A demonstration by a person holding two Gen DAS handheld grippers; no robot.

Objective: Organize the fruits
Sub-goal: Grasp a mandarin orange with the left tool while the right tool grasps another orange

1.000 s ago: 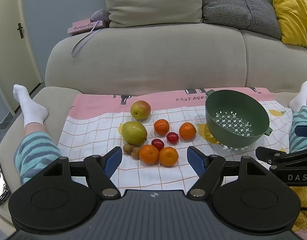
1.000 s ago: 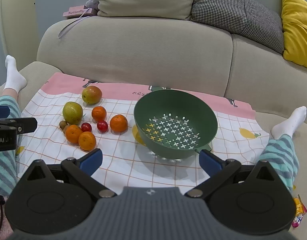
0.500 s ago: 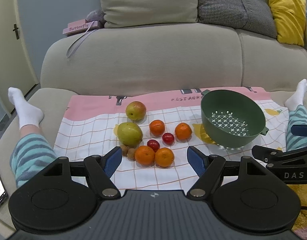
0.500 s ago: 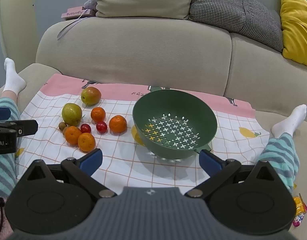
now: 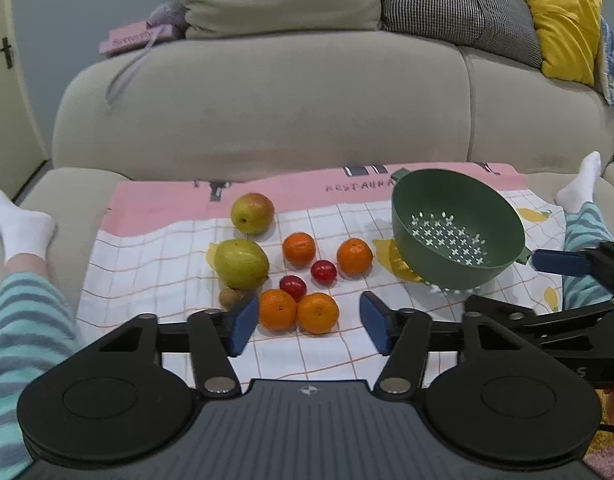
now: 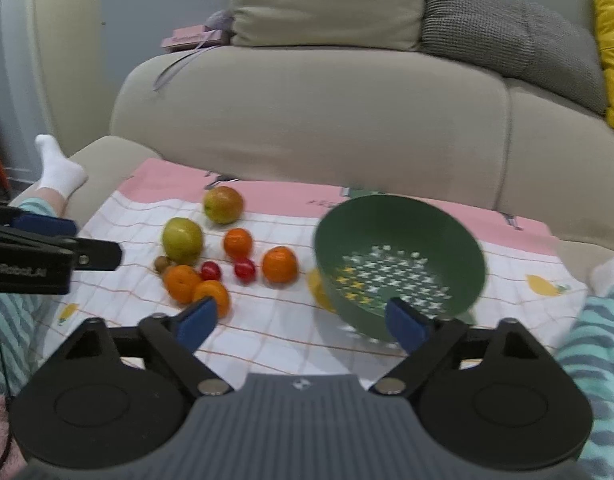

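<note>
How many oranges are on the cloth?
4. Two oranges sit side by side nearest the camera; one lies in the middle, behind the red fruits; one is nearest the green colander. None looks hidden.

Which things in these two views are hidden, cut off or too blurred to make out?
- Brown fruits: left wrist view, partly behind the left gripper's finger; count unclear.
- Pink box on the sofa back: lettering too blurred in both views.
- Green colander: right wrist view, motion-blurred; near rim behind the right gripper's finger.
</note>
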